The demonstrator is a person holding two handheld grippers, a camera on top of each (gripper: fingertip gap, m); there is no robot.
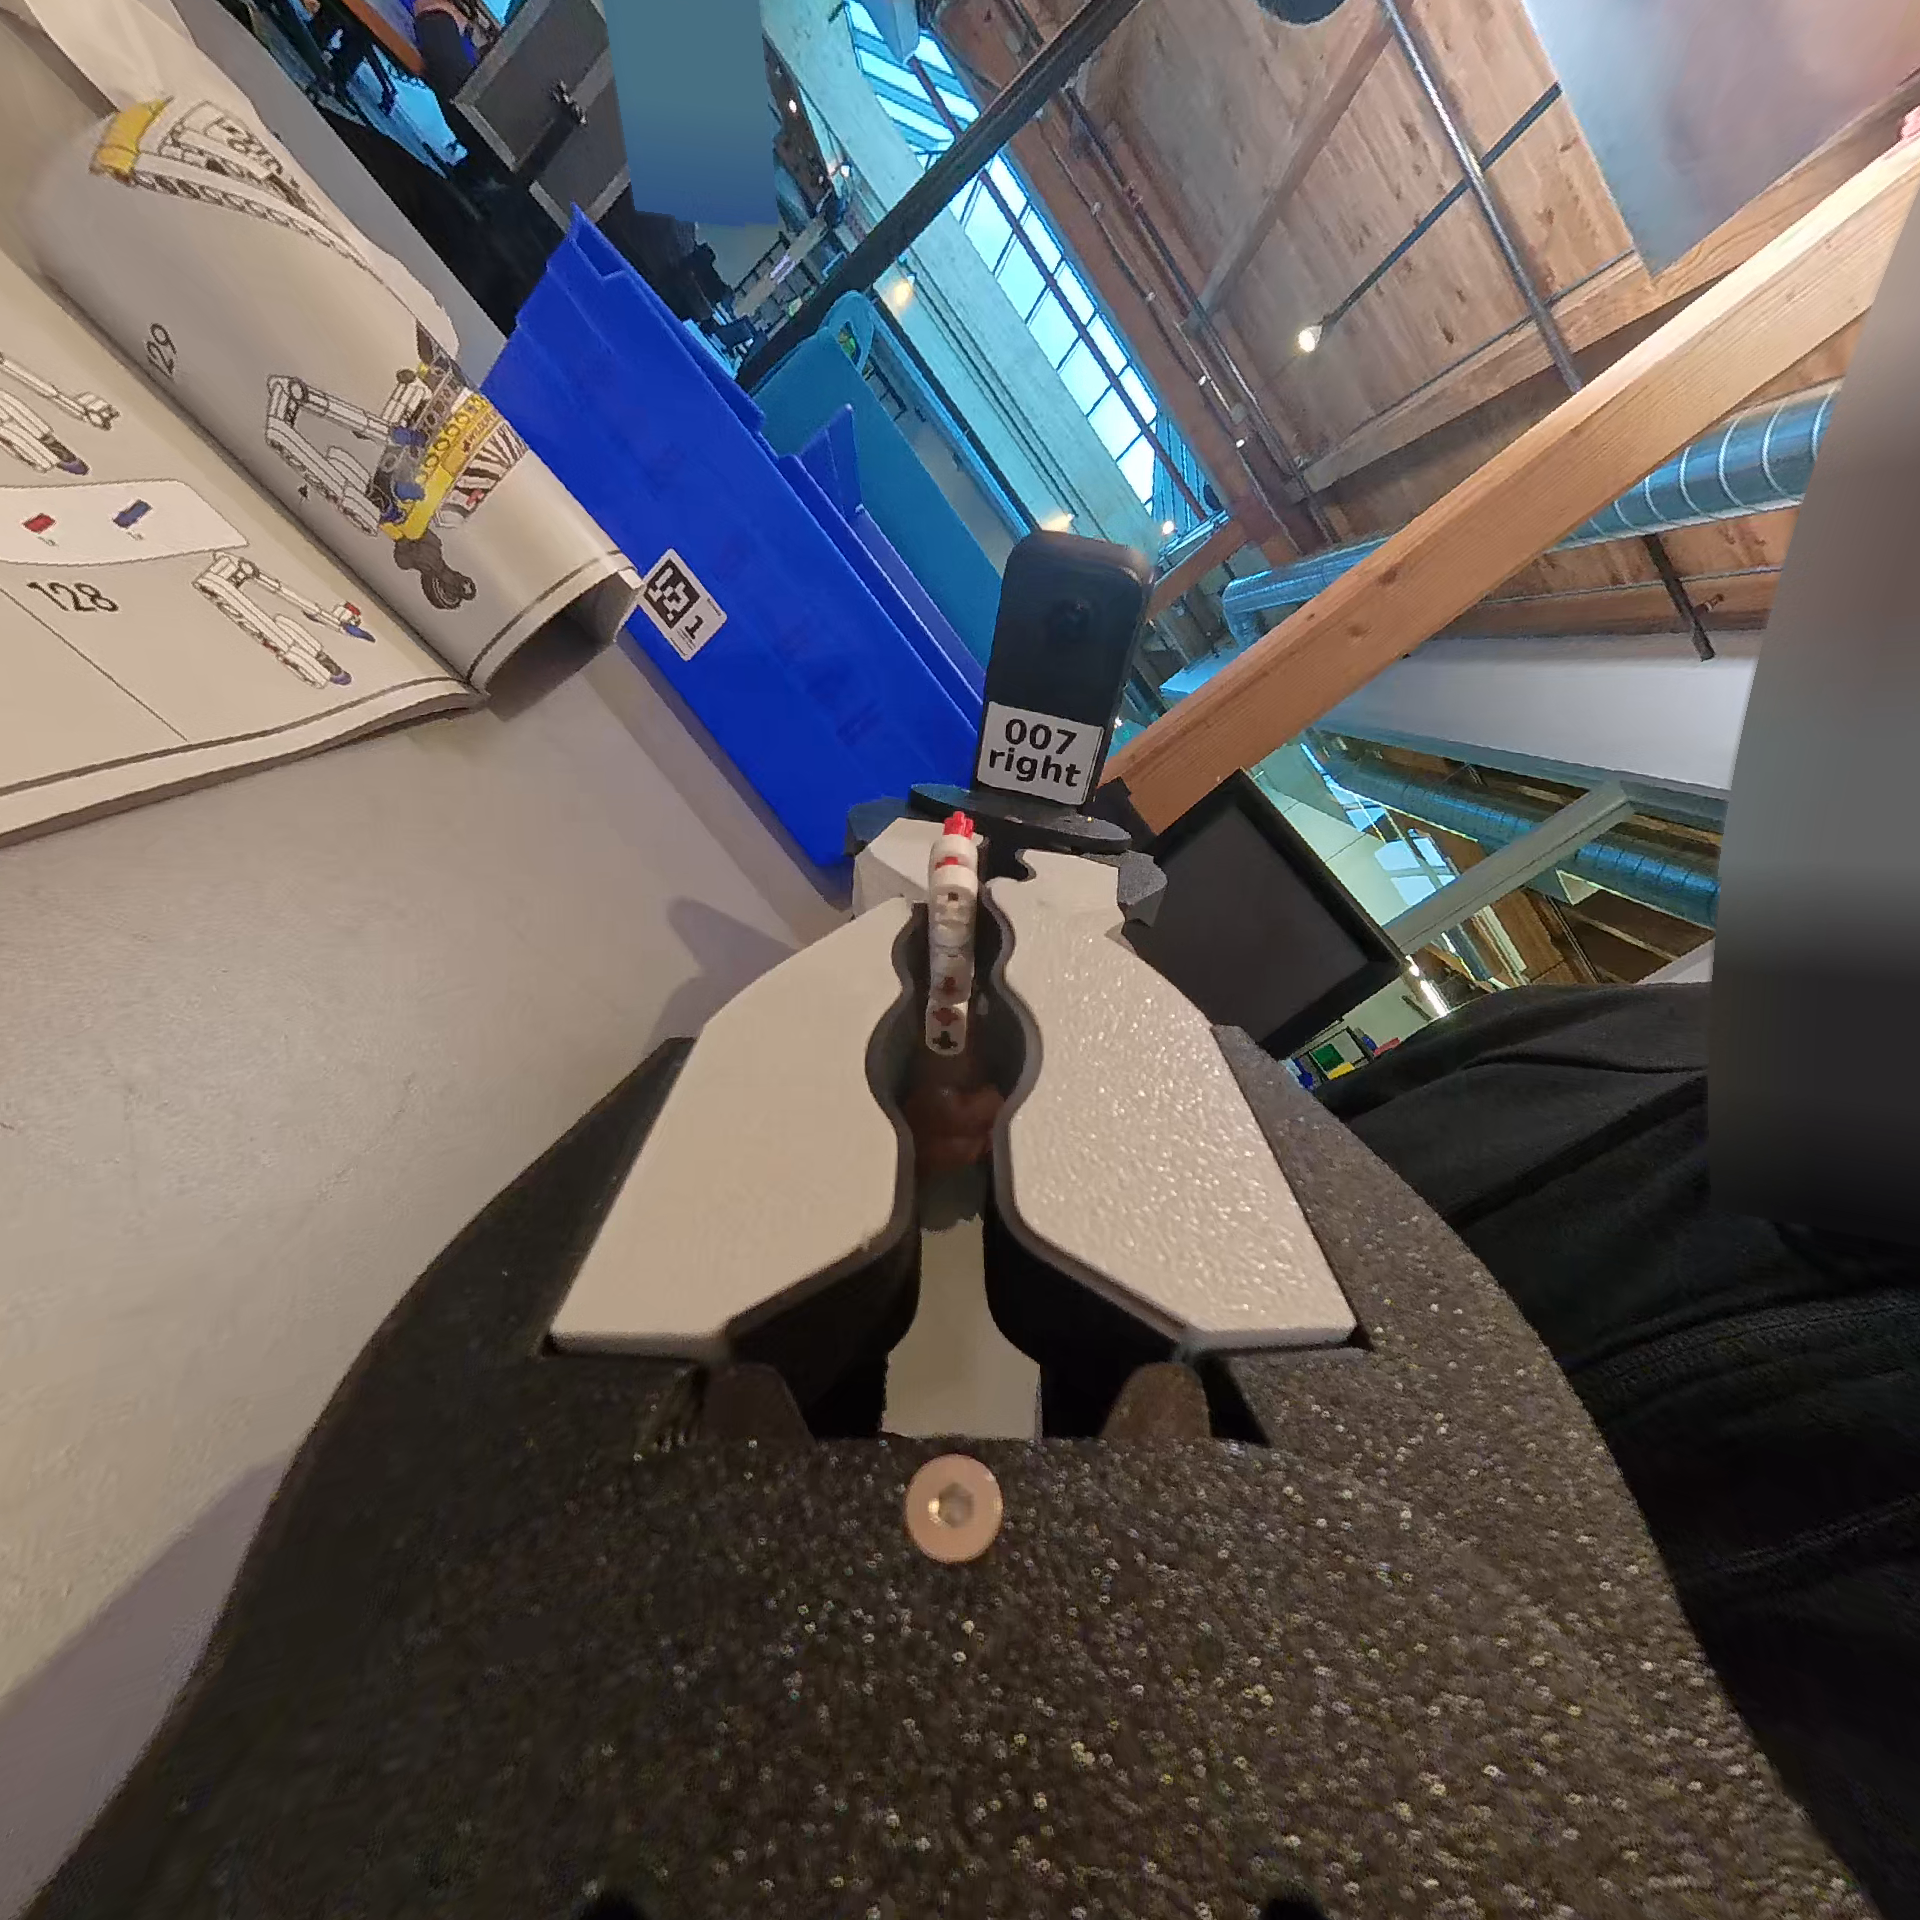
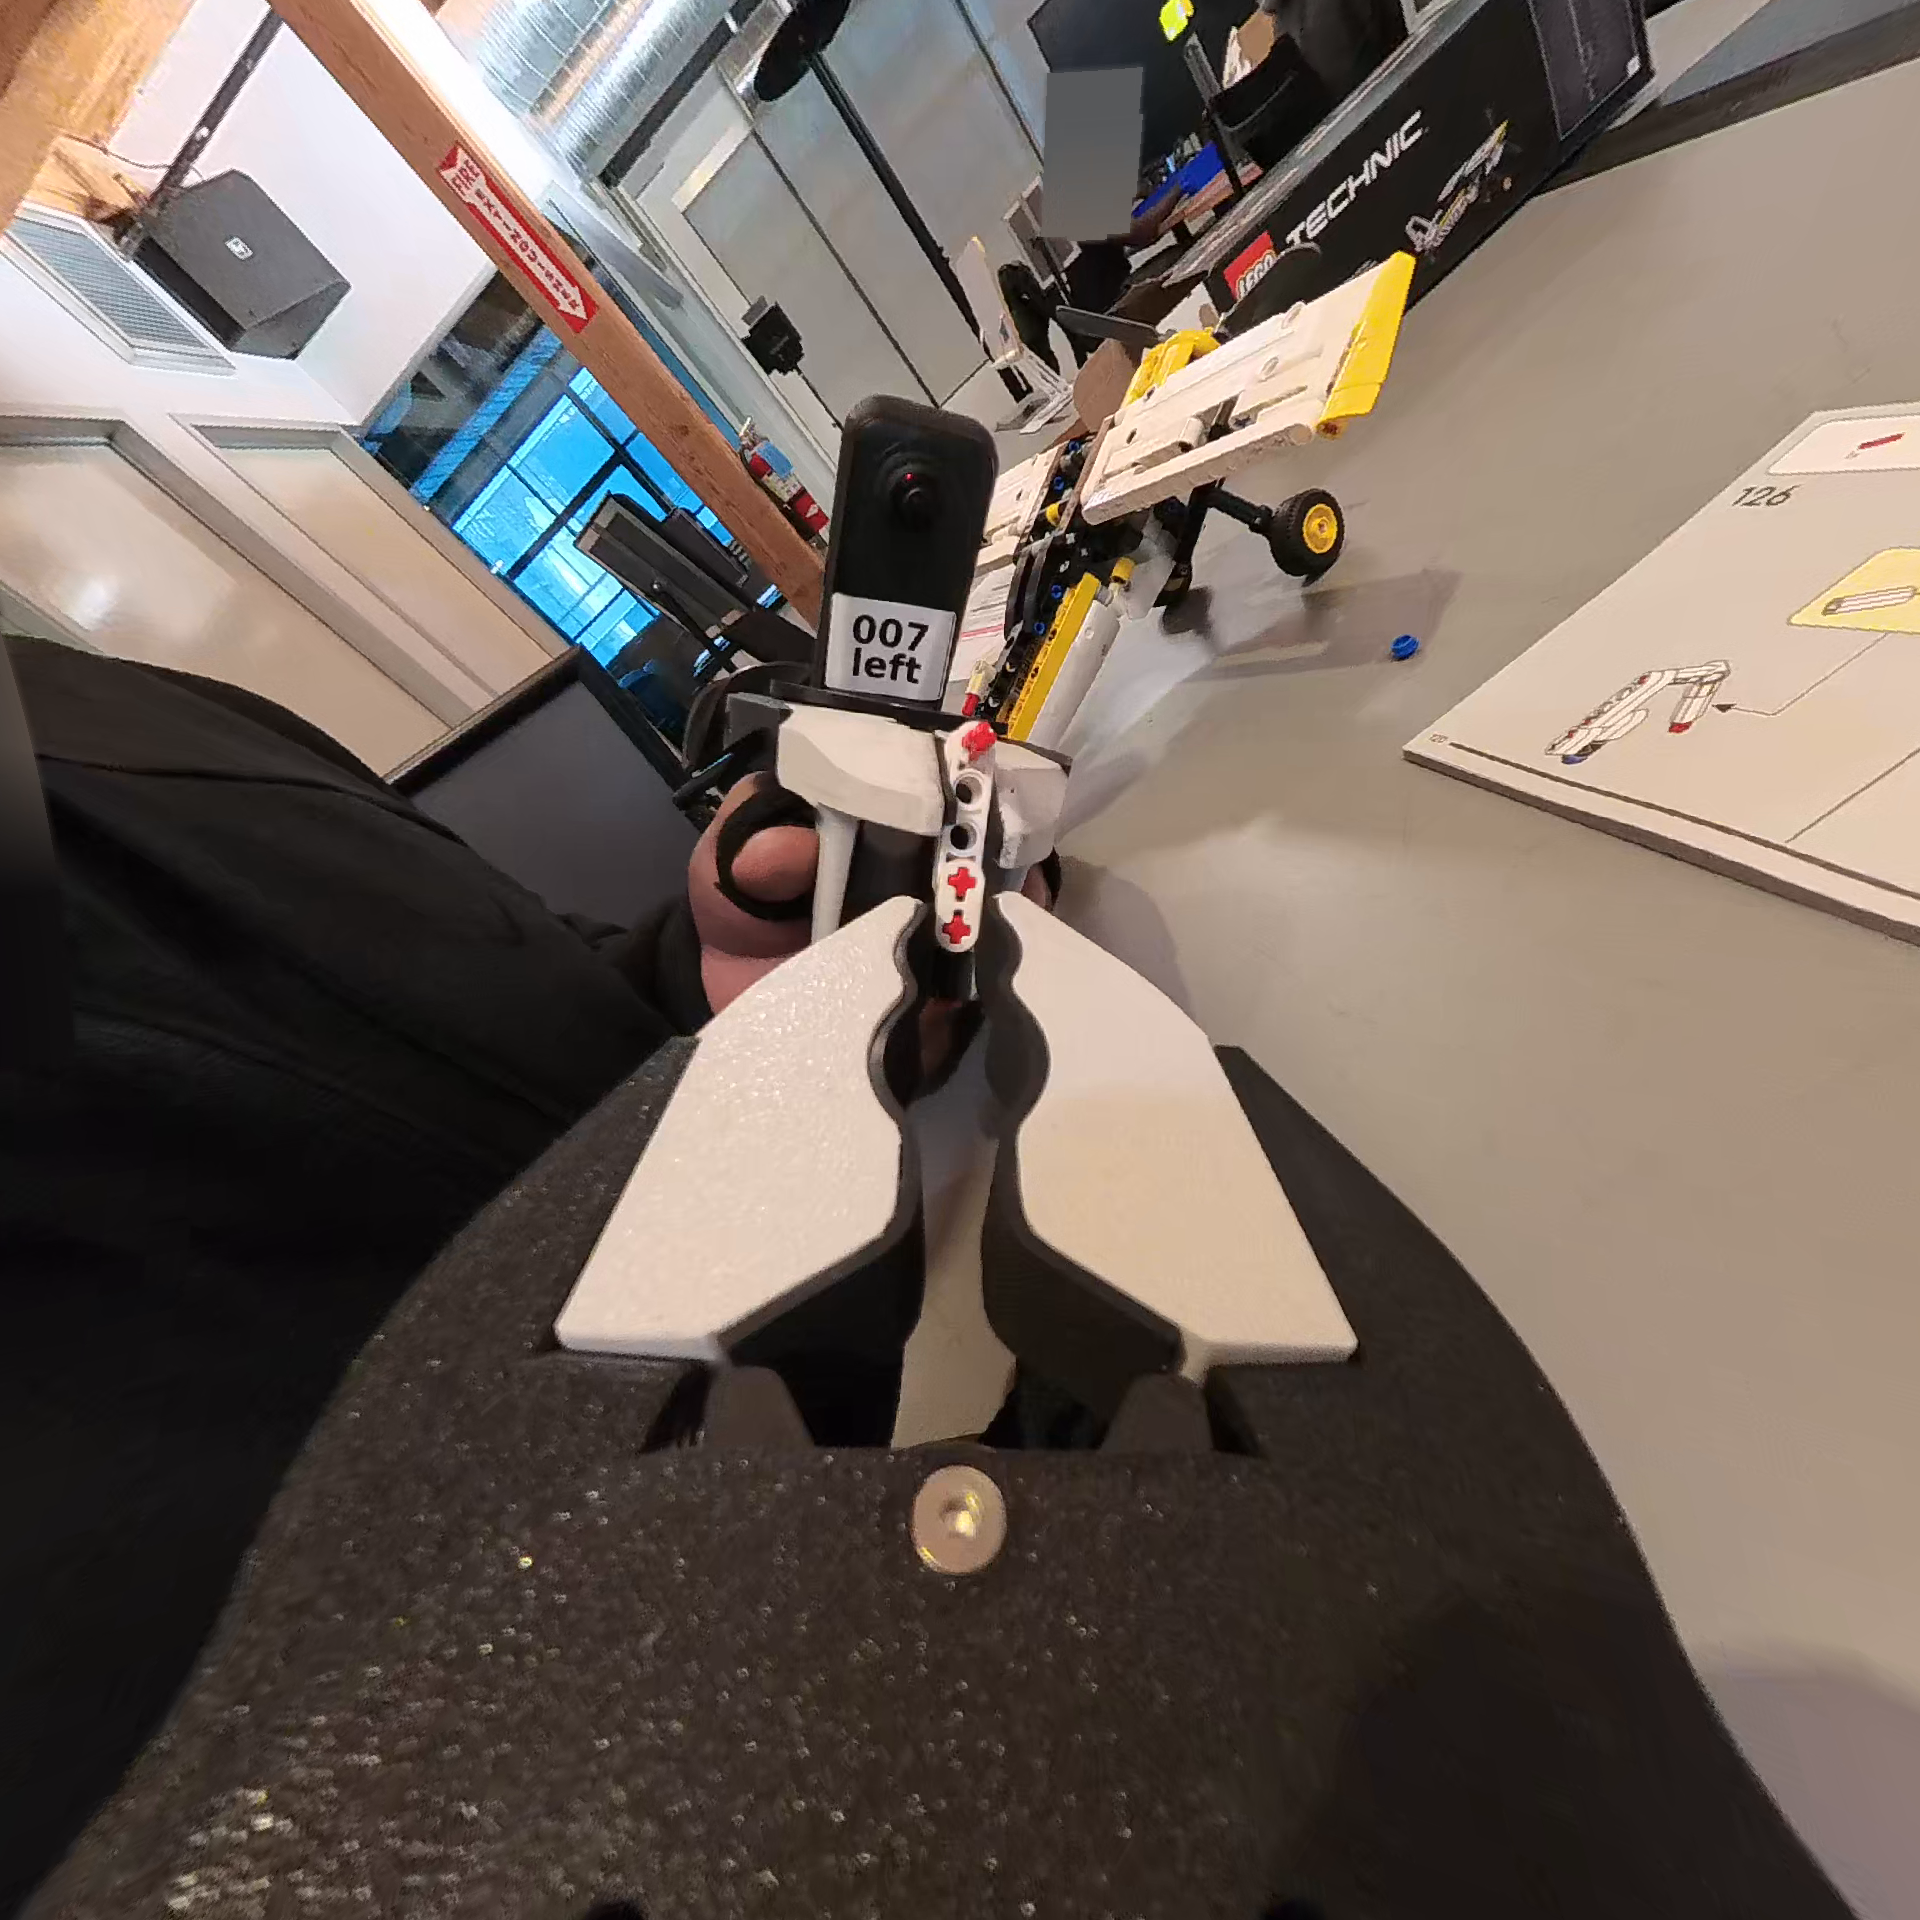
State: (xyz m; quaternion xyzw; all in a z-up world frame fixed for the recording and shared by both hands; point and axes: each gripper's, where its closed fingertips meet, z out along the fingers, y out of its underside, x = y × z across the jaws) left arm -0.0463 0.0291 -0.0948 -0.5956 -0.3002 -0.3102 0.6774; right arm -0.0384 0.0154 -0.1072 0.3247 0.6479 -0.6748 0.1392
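Note:
A white studless beam with red cross pins (image 1: 948, 940) spans between my two grippers, which face each other tip to tip above the grey table (image 1: 312, 1039). My left gripper (image 1: 948, 920) is shut on one end of the beam. The right gripper's fingers (image 1: 883, 868) meet the beam's far end, where a red pin sticks out. In the right wrist view my right gripper (image 2: 956, 925) is shut on the near end of the beam (image 2: 961, 883), and the left gripper's fingers (image 2: 862, 774) clamp its far end. A hand (image 2: 748, 883) holds the left gripper.
An open instruction booklet (image 1: 208, 499) lies at the left, with a blue bin (image 1: 748, 582) behind it. A yellow and white brick-built model on wheels (image 2: 1226, 436), a black box (image 2: 1382, 197), a small blue piece (image 2: 1403, 646) and booklet pages (image 2: 1714, 665) are on the table. Both grippers' tips are close together, under 4 cm apart.

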